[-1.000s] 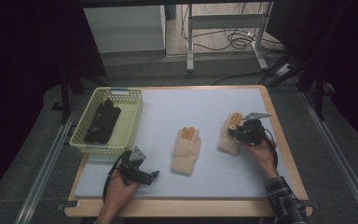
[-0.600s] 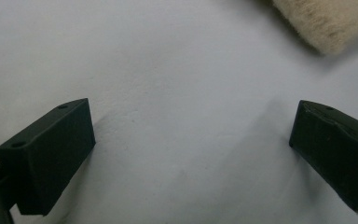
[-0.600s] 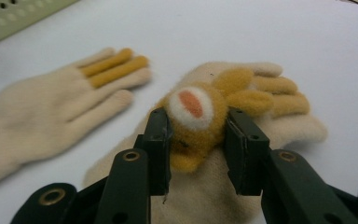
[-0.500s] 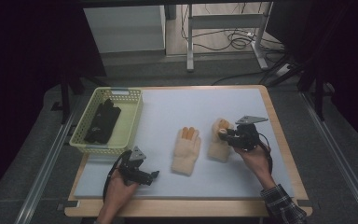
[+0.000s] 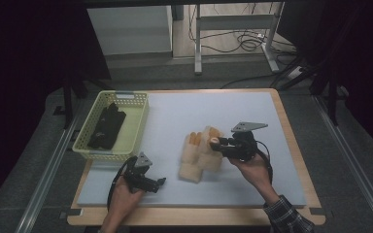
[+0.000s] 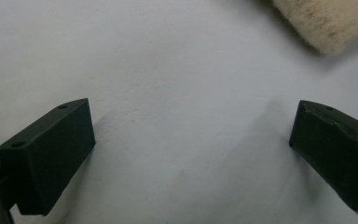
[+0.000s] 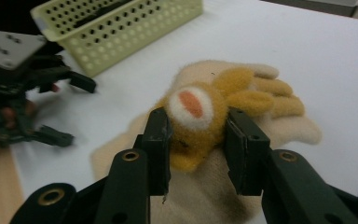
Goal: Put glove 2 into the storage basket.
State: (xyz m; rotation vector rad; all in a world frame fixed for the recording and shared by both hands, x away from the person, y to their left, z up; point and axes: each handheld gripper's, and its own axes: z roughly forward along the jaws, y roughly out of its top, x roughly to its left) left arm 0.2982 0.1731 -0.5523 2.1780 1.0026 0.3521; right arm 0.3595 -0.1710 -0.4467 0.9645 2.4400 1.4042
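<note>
Two cream fuzzy gloves with orange fingers are at the middle of the pale mat (image 5: 175, 111). My right gripper (image 5: 217, 144) is shut on one glove (image 5: 210, 159), pinching its orange tip with a white and orange patch (image 7: 192, 108) between both pads and holding it partly over the other glove (image 5: 188, 162), which lies flat. My left gripper (image 5: 160, 184) rests low at the mat's front left, open, with bare mat between its jaws. A cream fuzzy glove edge (image 6: 321, 21) lies just beyond it. From the right gripper view the left gripper (image 7: 67, 109) is seen farther off at the left.
A pale green perforated basket (image 5: 137, 127) stands on the mat's left side with a black item (image 5: 106, 126) inside; its wall (image 7: 121, 32) is seen behind the gloves. The wooden table rim (image 5: 291, 145) frames the mat. Cables and metal legs lie on the floor behind.
My right gripper has carried its glove leftward and a little upward, from the right part of the mat to over the other glove. The left gripper has stayed put.
</note>
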